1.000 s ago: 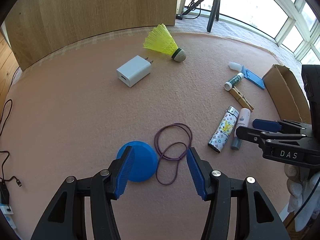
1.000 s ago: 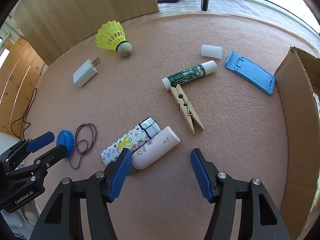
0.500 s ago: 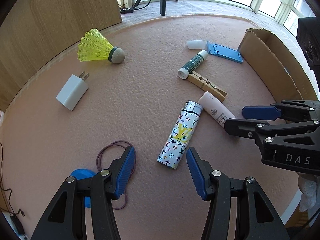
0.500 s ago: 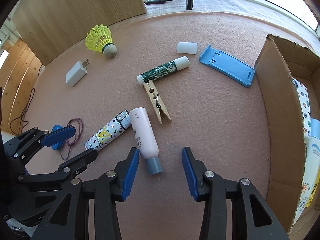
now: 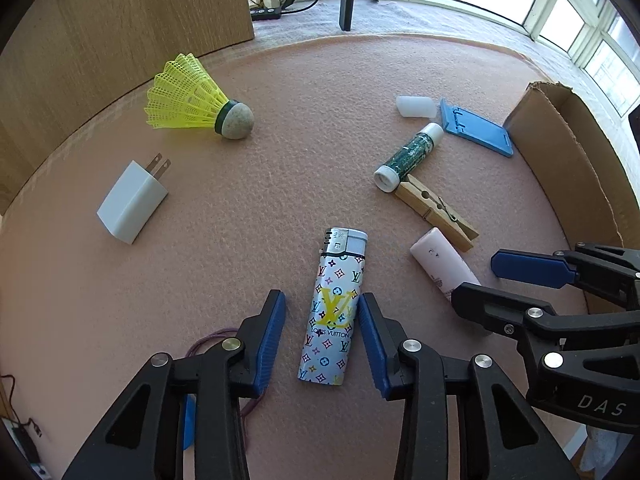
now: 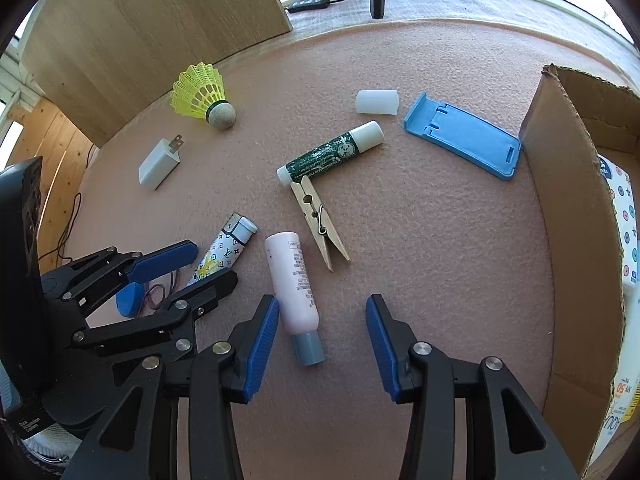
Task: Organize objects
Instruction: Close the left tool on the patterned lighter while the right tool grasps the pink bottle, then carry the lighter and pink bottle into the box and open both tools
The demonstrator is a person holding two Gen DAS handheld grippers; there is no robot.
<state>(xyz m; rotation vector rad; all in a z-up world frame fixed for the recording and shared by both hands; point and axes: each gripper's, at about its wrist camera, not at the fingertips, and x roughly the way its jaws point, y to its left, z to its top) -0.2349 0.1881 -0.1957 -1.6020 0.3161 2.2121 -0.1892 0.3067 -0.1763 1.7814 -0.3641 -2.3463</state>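
My left gripper [image 5: 322, 334] is open and straddles a patterned lighter [image 5: 334, 312] lying on the pink mat; its pads stand on either side with small gaps. The lighter also shows in the right wrist view [image 6: 226, 250]. My right gripper [image 6: 322, 340] is open over the mat, with a pink tube [image 6: 294, 292] lying next to its left finger, grey cap toward me. The tube shows in the left wrist view [image 5: 442, 264], partly hidden by the right gripper [image 5: 500, 282].
A wooden clothespin [image 6: 320, 228], green lip balm [image 6: 330, 154], white cap [image 6: 377, 101], blue phone stand [image 6: 464, 140], yellow shuttlecock [image 6: 202, 96] and white charger [image 6: 160, 162] lie on the mat. An open cardboard box [image 6: 572, 216] stands at right. A blue disc [image 6: 130, 298] and purple band lie at left.
My left gripper has swung right, from the blue disc and purple band onto the lighter, and narrowed around it. My right gripper has closed in on the pink tube.
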